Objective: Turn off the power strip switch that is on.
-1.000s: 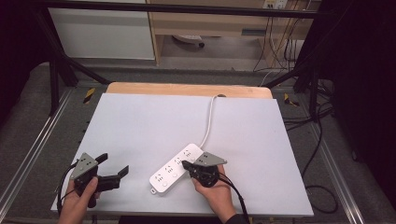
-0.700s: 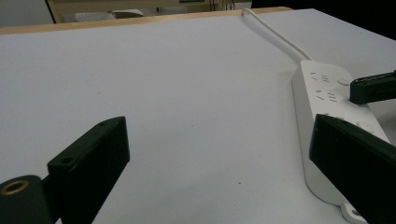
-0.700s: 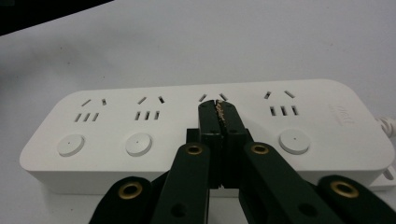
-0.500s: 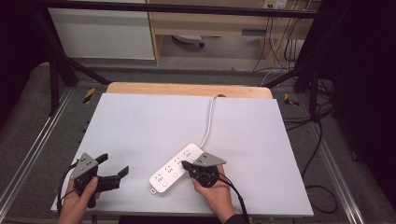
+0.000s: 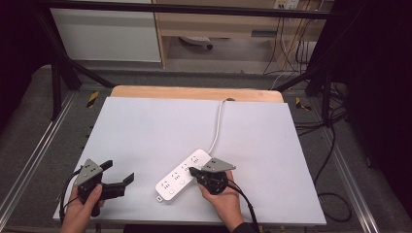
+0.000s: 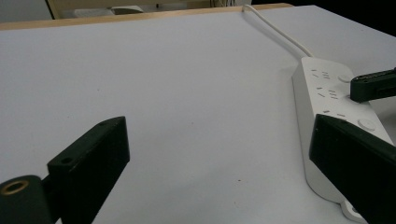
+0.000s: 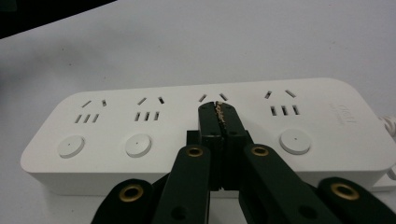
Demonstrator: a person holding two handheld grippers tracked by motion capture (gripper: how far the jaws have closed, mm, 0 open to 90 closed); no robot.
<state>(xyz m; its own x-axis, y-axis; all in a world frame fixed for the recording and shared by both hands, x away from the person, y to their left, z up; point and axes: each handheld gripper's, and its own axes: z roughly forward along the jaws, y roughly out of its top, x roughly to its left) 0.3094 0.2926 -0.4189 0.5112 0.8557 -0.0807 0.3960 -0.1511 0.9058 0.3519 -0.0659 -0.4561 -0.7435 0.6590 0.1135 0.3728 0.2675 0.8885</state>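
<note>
A white power strip (image 5: 180,176) with several sockets and round buttons lies slantwise on the white table top (image 5: 145,126), near the front. My right gripper (image 5: 192,171) is shut, with nothing between its jaws. Its joined tips (image 7: 218,112) rest over the strip's third socket and hide the button there; whether they press on it I cannot tell. My left gripper (image 5: 118,171) is held low at the front left, open and empty, well apart from the strip. In the left gripper view the power strip (image 6: 327,93) lies by the right jaw of my left gripper (image 6: 218,123), and the right gripper's tip (image 6: 373,86) reaches over the strip.
The strip's white cable (image 5: 217,126) runs to the table's far wooden edge (image 5: 194,93) and drops behind it. Metal frame rails flank the table. Shelving and loose cables stand on the floor beyond.
</note>
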